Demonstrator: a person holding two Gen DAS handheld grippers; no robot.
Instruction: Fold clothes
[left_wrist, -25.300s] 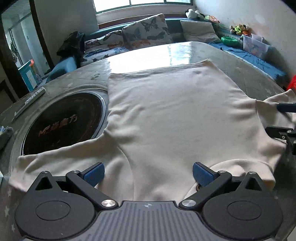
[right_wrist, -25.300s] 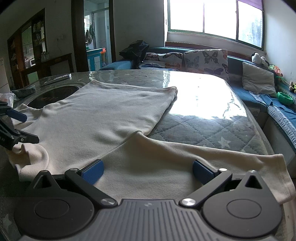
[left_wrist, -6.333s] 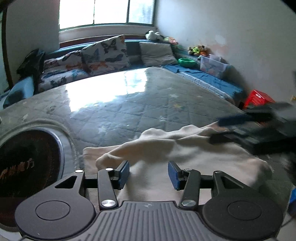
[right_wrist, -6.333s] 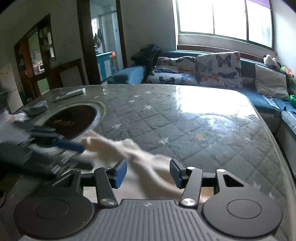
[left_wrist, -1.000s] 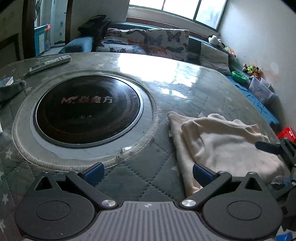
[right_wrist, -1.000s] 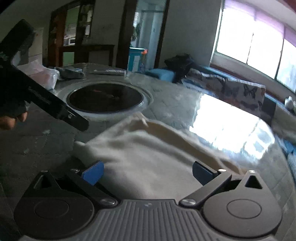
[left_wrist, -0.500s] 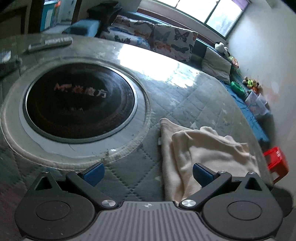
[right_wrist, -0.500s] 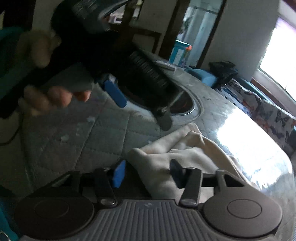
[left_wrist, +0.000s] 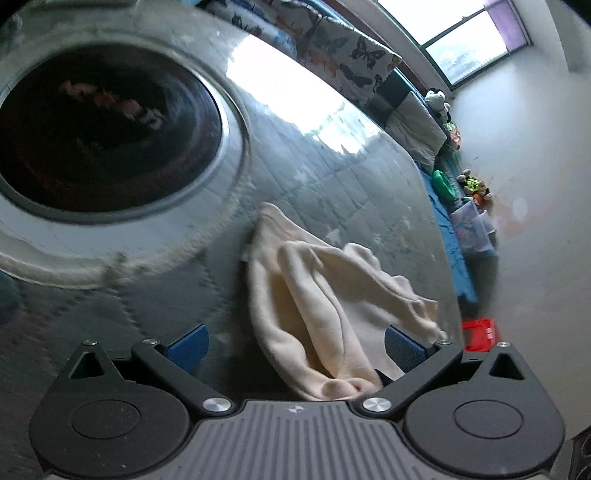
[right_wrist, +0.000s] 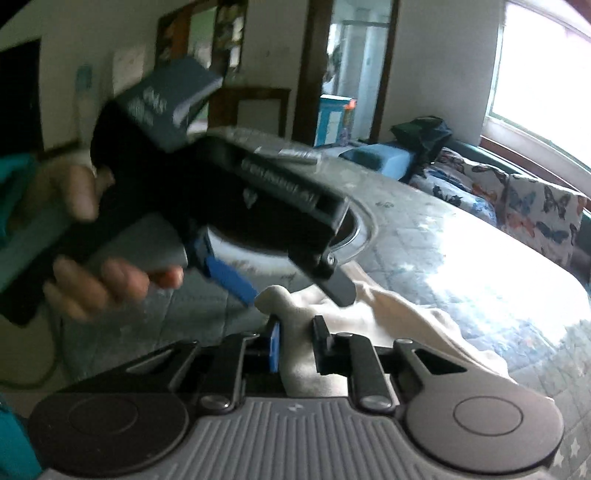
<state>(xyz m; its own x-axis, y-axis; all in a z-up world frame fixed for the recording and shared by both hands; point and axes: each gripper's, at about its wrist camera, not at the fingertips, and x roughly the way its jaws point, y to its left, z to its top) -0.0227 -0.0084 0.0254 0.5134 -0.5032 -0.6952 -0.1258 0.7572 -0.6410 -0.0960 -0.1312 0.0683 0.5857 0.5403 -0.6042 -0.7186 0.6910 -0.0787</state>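
A cream garment (left_wrist: 332, 295) lies bunched in loose folds on the quilted table cover (left_wrist: 332, 177), right of the round hotplate. My left gripper (left_wrist: 295, 349) is open wide, and the near end of the garment rises between its blue pads (left_wrist: 186, 347) without touching them. In the right wrist view my right gripper (right_wrist: 297, 345) has its jaws closing on a raised corner of the garment (right_wrist: 406, 317), which fills the narrow gap between the pads. The left gripper (right_wrist: 291, 291), held by a hand (right_wrist: 110, 277), hovers open just beyond that corner.
A dark round hotplate (left_wrist: 103, 136) with a pale rim is set into the table at the left. A sofa with butterfly cushions (left_wrist: 351, 62) runs behind the table. A red crate (left_wrist: 478, 334) stands on the floor at the right. A remote (right_wrist: 291, 153) lies on the far table edge.
My right gripper's jaws went from wide apart to narrow, pinching the garment's corner and lifting it. The left gripper rolled and moved in over the garment, close to the right gripper.
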